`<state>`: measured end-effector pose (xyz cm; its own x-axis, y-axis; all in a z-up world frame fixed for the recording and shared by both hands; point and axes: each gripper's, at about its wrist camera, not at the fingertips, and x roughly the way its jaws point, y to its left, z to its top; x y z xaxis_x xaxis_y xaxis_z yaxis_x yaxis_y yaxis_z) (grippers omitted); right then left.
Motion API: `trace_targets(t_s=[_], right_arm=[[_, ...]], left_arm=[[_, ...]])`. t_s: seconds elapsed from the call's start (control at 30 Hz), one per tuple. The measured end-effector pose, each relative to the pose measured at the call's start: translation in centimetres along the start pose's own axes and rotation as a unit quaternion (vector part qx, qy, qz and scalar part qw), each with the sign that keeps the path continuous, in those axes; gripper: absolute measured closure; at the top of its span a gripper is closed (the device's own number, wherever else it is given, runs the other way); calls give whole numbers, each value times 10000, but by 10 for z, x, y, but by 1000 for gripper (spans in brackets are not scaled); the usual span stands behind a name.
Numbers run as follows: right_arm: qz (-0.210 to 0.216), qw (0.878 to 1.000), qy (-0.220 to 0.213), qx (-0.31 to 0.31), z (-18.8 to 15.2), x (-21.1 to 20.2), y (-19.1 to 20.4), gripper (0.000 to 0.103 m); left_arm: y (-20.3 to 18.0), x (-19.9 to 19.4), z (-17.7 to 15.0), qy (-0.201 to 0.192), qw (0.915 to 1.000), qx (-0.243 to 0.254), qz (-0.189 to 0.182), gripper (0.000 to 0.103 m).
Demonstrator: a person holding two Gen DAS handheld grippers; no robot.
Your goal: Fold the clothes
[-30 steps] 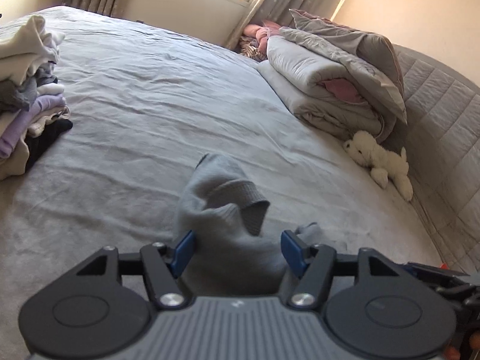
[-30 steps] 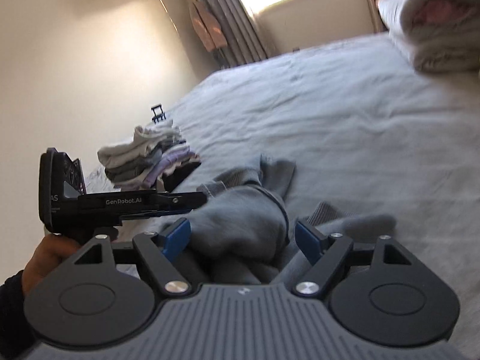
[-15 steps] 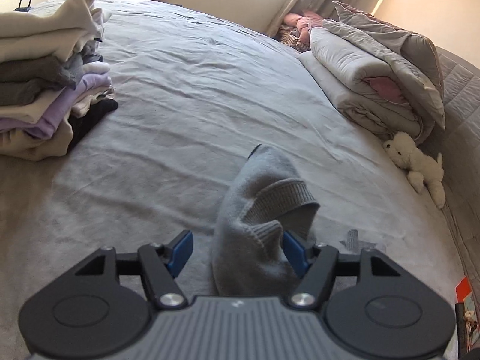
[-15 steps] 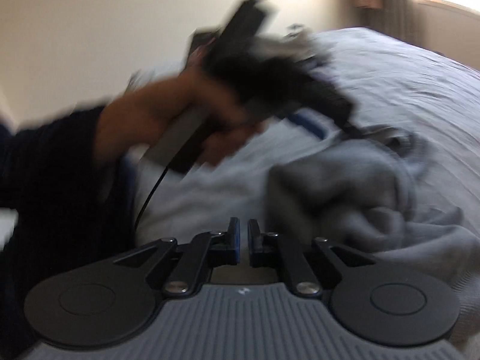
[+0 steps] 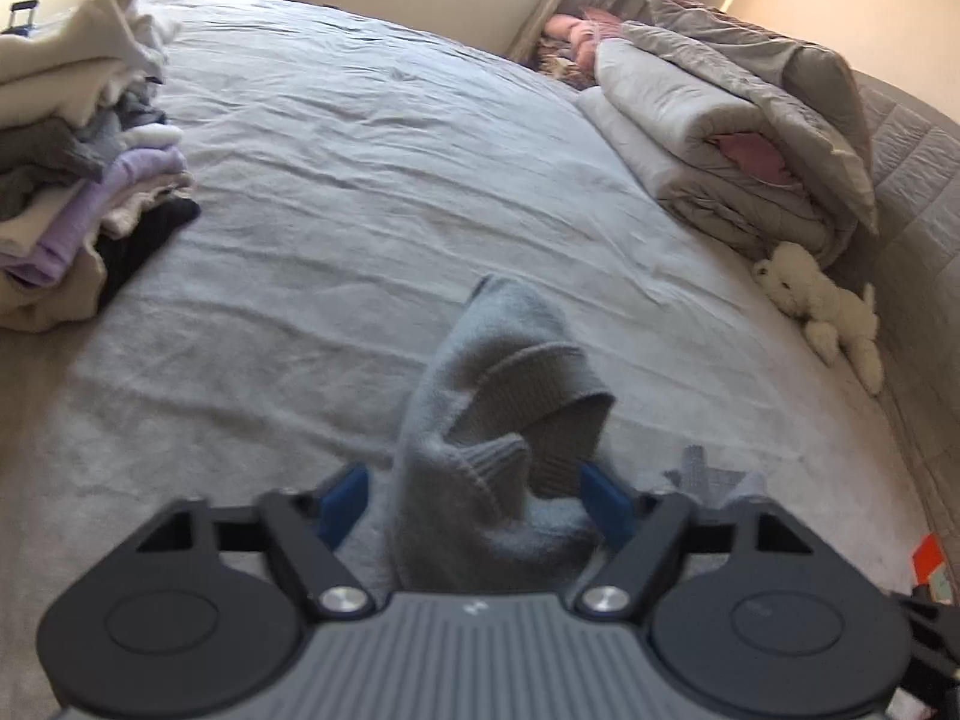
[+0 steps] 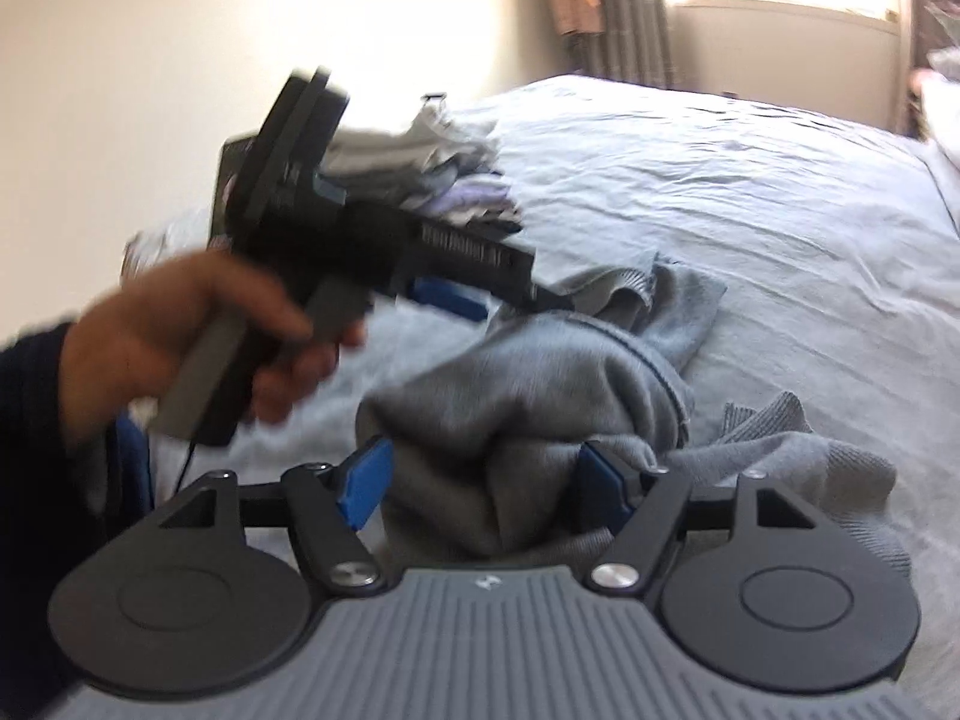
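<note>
On the grey bedsheet (image 5: 372, 192) we see changes since a second ago: the stack of folded clothes in cream, grey and lilac (image 5: 78, 168) sits larger at the left of the left wrist view, and the crumpled grey knit sweater (image 5: 498, 438) now rises toward the right blue pad instead of filling the gap evenly. Our left tool (image 5: 474, 495) has just been closing; the sweater's ribbed cuff stands between its pads, touching the right one, while a gap remains at the left pad, so it is not yet clamped. Our right tool (image 6: 480, 486), which was pinched together half a second ago, has just been opening and now straddles a bunched fold of the same sweater (image 6: 540, 414) (its pads near the cloth but not squeezing it). From the right wrist view, a hand in a dark sleeve (image 6: 180, 348) holds the left tool above the sweater's far edge. No containers show.
</note>
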<state>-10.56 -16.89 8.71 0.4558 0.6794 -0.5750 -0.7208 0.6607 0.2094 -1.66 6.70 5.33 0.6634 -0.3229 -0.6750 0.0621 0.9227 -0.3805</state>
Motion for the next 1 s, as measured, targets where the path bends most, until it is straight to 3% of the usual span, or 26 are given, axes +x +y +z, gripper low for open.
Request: trace_targets(t_s=[0.03,0.1,0.13,0.17,0.2,0.3,0.4,0.5,0.6,0.63,0.67,0.73,0.8,0.93,1.0], right_arm=[[-32,10000,8,87,0,4,1,31],[-174,9997,147,-47,-2,11,6,35],[-233,9993,252,-140,-2,14,8,55],[-275,9987,371,-222,-2,15,8,87],[-318,9978,491,-304,-2,16,9,92],[-8,9954,702,-654,-4,8,16,100],[700,9864,1020,-1082,-15,3,26,100],[762,9821,1102,-1327,-20,1,32,100],[256,9961,602,-590,-7,-5,5,86],[143,9989,381,-228,-2,-8,-7,74],[26,9998,163,149,2,-12,-19,43],[-278,9956,-186,877,6,-16,-39,8],[-283,9868,-278,1570,9,-16,-60,6],[212,9577,-472,2830,5,-17,-97,7],[257,9591,-284,2806,9,-9,-99,21]], left_arm=[[-1,0,0,-5,10000,25,-67,59],[-1,-1,-1,10,9999,64,-76,89],[-1,-1,-1,17,9999,84,-81,90],[-1,-4,-1,14,9998,112,-131,91],[-1,-7,-1,11,9997,141,-182,92],[-3,-16,-2,37,9990,355,-281,92],[-9,-21,-8,135,9969,737,-252,92],[-14,-26,-15,233,9937,1072,-213,92],[-16,-29,-14,242,9927,1133,-344,92],[-18,-29,-15,276,9918,1180,-397,92],[-21,-28,-17,310,9907,1247,-437,92],[-30,-27,-24,362,9868,1462,-595,92],[-40,-29,-30,381,9814,1683,-845,92],[-52,-37,-37,414,9697,1928,-1443,93],[-57,-40,-40,444,9630,2084,-1648,92]])
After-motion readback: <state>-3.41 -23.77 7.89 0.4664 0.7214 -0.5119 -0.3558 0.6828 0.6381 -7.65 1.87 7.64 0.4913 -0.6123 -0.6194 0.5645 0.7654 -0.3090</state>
